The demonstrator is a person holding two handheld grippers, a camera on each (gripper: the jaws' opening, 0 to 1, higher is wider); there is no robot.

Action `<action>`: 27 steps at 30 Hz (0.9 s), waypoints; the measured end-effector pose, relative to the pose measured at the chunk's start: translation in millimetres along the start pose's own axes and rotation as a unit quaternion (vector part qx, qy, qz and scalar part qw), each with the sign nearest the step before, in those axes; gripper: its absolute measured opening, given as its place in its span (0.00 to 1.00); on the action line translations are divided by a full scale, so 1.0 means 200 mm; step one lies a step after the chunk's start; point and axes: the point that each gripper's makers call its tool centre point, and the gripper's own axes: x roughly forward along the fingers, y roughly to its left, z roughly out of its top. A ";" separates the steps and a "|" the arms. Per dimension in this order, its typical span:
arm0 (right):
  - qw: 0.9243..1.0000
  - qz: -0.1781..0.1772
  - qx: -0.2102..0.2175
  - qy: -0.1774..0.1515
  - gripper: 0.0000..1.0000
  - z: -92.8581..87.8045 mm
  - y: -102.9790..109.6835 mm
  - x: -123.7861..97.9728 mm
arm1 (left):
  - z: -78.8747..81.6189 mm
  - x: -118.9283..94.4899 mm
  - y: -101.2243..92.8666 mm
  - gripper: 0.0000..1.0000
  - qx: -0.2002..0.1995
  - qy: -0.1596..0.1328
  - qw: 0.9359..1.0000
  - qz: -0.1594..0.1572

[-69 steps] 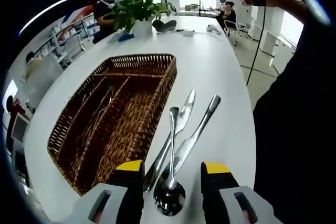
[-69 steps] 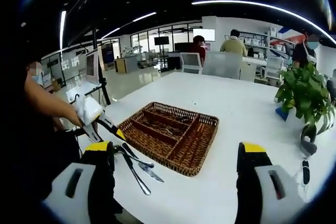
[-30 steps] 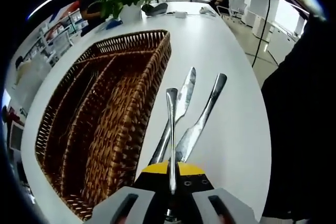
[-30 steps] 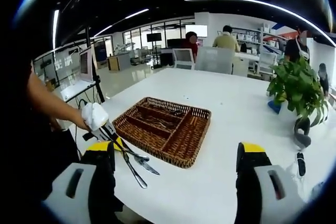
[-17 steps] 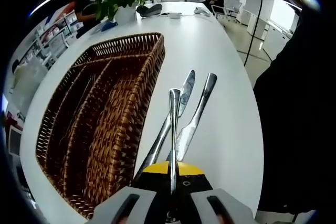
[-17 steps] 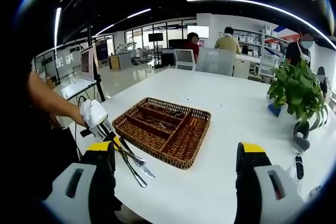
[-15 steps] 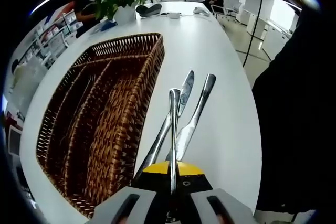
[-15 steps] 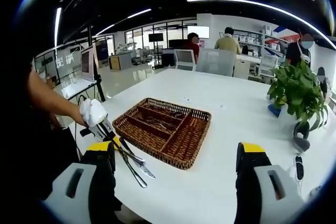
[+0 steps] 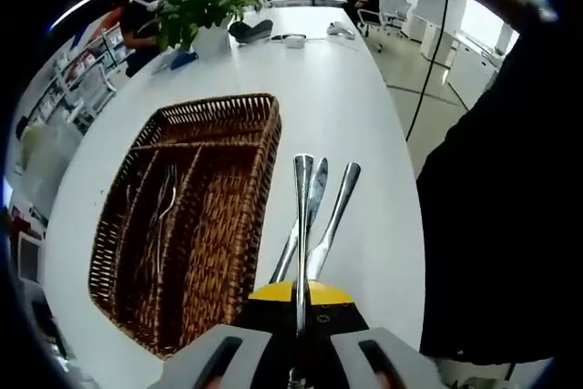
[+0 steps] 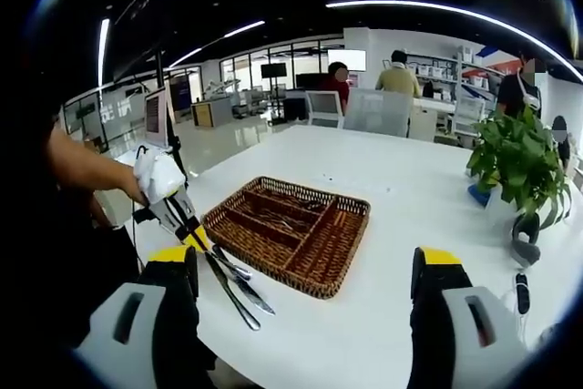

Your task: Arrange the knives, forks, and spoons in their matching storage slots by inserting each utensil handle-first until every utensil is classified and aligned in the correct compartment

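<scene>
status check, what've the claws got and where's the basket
Left claw shut on spoon, lifted. Right claw open, holding nothing. Two knives on table beside wicker basket.

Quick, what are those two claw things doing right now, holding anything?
Left gripper: closed on a spoon, handle pointing forward.
Right gripper: open, holding nothing.

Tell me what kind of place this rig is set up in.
Probably an open-plan office or lab. A long white table carries the wicker cutlery tray and a potted plant; behind it are desks with monitors, seated people and glass partitions.
</scene>
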 end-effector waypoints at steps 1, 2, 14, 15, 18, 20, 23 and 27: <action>1.000 -0.001 -0.002 -0.001 0.99 0.00 0.00 0.00 | 0.02 -0.03 0.01 0.00 0.000 0.000 1.000 0.000; 1.000 0.000 -0.002 -0.003 0.99 0.01 0.00 0.00 | 0.03 -0.04 0.01 0.00 0.000 -0.001 1.000 0.000; 1.000 0.009 -0.002 -0.017 0.99 0.05 0.01 0.00 | 0.21 -0.36 0.04 0.00 0.040 0.009 0.999 0.001; 1.000 0.009 -0.003 -0.018 0.99 0.06 0.01 -0.01 | 0.23 -0.39 0.05 0.00 0.042 0.009 0.999 0.004; 1.000 0.011 -0.004 -0.021 0.99 0.06 0.02 -0.01 | 0.27 -0.44 0.08 0.00 0.036 0.003 0.999 0.009; 1.000 0.011 -0.005 -0.022 0.99 0.07 0.02 -0.01 | 0.29 -0.47 0.09 0.00 0.035 -0.002 0.999 0.009; 1.000 0.012 -0.007 -0.024 0.99 0.08 0.03 -0.01 | 0.31 -0.49 0.09 0.00 0.035 -0.003 0.999 0.010; 1.000 0.015 -0.010 -0.024 0.99 0.09 0.04 -0.02 | 0.32 -0.52 0.09 0.00 0.036 0.006 0.999 0.011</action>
